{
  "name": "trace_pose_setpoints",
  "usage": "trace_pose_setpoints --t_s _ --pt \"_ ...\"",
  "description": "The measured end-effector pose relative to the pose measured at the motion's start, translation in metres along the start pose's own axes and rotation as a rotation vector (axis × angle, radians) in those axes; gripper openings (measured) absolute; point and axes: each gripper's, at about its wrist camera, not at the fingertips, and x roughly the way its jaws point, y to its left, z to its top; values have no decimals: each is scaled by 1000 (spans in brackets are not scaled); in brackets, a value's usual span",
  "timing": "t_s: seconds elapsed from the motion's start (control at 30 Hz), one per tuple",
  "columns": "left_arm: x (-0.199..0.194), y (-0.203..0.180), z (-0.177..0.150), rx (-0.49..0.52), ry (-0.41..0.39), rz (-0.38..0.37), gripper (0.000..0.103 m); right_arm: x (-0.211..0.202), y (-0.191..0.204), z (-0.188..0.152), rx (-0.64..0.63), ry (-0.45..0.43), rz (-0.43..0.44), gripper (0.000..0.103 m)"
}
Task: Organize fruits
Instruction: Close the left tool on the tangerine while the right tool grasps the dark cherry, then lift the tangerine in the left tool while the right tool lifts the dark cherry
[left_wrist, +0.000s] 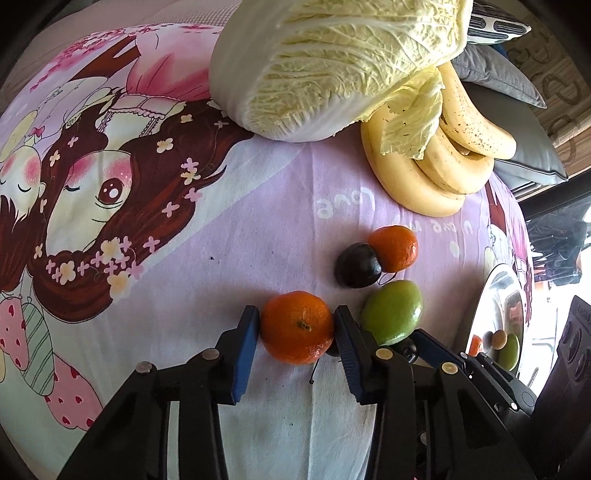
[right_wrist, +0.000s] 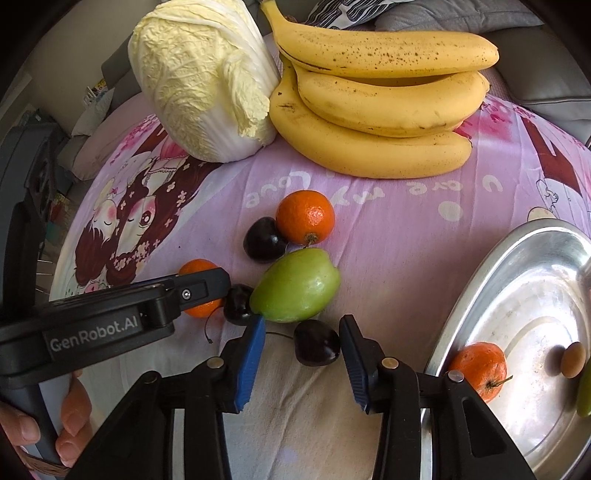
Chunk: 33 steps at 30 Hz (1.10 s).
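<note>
the near tangerine (left_wrist: 297, 326) sits exactly between the two blue pads of the left gripper (left_wrist: 297, 328). both pads touch its sides, so the left fingers are clenched on this tangerine, which rests on the cloth (left_wrist: 258, 229). in the right wrist view the same tangerine (right_wrist: 201, 288) is mostly hidden behind the left gripper (right_wrist: 207, 288), and only orange parts show above and below the black finger.

the cherry (right_wrist: 317, 342) lies between the pads of the right gripper (right_wrist: 303, 347). the right pad is at its side or nearly touching, but a clear gap stays between the cherry and the left pad (right_wrist: 253, 354). so the right fingers are around the cherry but not pressing it from both sides. its thin stem goes toward the left pad.

just behind the cherry is the green fruit (right_wrist: 297, 290), and the tip of the left pad touches its lower edge. a second cherry (right_wrist: 239, 304) lies against the green fruit on the left. further back, a dark plum (right_wrist: 264, 240) touches a second tangerine (right_wrist: 306, 217).

behind these, the bananas (right_wrist: 376, 107) lie in a bunch beside the cabbage (right_wrist: 199, 81), touching it.

to the right stands a metal tray (right_wrist: 517, 306); inside it are a third tangerine (right_wrist: 480, 369) and a small brown fruit (right_wrist: 572, 360). a hand (right_wrist: 44, 421) holds the left gripper's handle at the lower left.
</note>
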Motion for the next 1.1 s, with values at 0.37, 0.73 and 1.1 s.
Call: trace_pose_setpoints --t_s 0.37,0.73,1.1 --pt "-8 11 0 -28 3 9 42 0 2 -2 -2 -1 -8 39" --pt "-18 17 -8 -37 10 29 42 -4 -4 -3 25 -2 8 27" --pt "-28 23 -13 -71 1 35 42 -13 -5 -4 41 -23 35 25"
